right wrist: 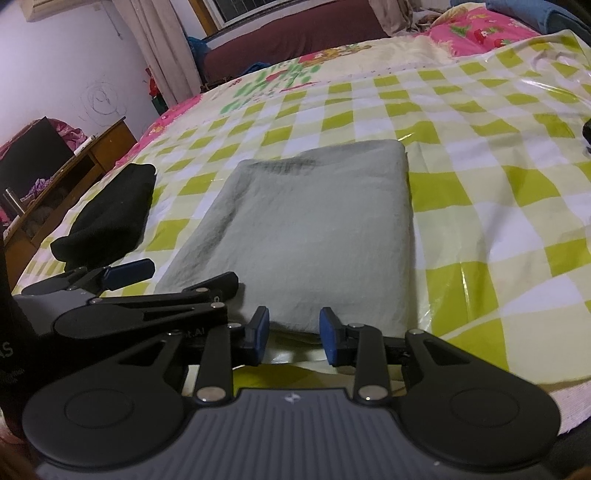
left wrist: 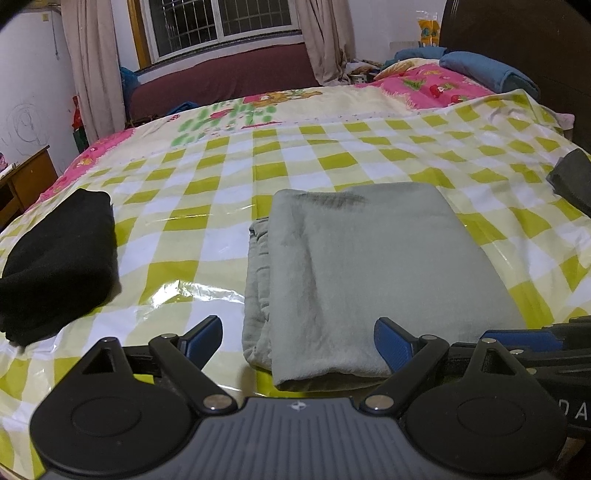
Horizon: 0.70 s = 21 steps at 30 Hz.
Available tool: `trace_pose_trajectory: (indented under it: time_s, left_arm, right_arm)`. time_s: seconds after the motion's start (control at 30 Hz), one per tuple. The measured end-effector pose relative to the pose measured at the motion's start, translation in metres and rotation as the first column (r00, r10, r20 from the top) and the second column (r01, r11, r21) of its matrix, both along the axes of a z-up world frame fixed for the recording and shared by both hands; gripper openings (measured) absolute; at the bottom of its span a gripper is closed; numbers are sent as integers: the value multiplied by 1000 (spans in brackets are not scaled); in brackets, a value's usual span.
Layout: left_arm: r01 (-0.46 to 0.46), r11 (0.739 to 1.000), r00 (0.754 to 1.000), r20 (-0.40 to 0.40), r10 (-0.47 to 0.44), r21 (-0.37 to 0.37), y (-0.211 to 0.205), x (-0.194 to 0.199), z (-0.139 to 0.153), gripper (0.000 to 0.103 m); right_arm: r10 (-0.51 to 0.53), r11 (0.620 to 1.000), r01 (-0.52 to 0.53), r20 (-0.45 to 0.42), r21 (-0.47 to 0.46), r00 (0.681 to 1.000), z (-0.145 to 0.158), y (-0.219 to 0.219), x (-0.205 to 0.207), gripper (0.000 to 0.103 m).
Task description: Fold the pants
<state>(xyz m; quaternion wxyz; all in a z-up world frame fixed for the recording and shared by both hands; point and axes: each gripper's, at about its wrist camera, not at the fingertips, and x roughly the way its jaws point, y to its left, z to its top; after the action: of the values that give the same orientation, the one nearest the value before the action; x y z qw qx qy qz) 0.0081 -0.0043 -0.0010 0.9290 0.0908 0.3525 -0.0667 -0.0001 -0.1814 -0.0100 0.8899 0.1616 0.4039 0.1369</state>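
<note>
Left gripper (left wrist: 297, 341) nearest the lens, jaws spread wide, blue pads (left wrist: 391, 345) apart, nothing pinched; the near left corner of the folded pants (left wrist: 369, 266) sits between the pads, right pad over the near edge, contact unclear. Right gripper (right wrist: 293, 334) jaws part open, a narrow gap, pads (right wrist: 328, 334) just at the near edge of the pants (right wrist: 310, 229), no cloth seen between them. In the right view the left gripper (right wrist: 129, 275) shows at the pants' left near corner. Pants: grey-green, folded into a flat rectangle, layered edges showing on the left side, lying mid-front on the green-and-white checked sheet (left wrist: 332, 147) over the bed. Black folded garment (left wrist: 59, 258) to the left, apart from the pants. Another dark item (left wrist: 570, 177) at the far right edge. Beyond: pink floral quilt (left wrist: 432, 85), blue pillow (left wrist: 487, 70), maroon sofa (left wrist: 229, 77), curtains (left wrist: 92, 66), window (left wrist: 221, 22), wooden desk (right wrist: 74, 173) at left.
</note>
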Motion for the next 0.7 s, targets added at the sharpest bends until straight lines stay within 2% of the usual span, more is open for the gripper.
trace_pose_trajectory:
  time_s: [0.37,0.7]
  left_arm:
    - [4,1000,1000,12,-4,5,-1,1,0,103]
    - [14,1000,1000,3,-14,4,-2,1,-4,103]
  right_arm:
    - [-30,1000,30,23,7,999,3,-6,0,34]
    - [-41,998,41,2,48,999,-1,-11,5,35]
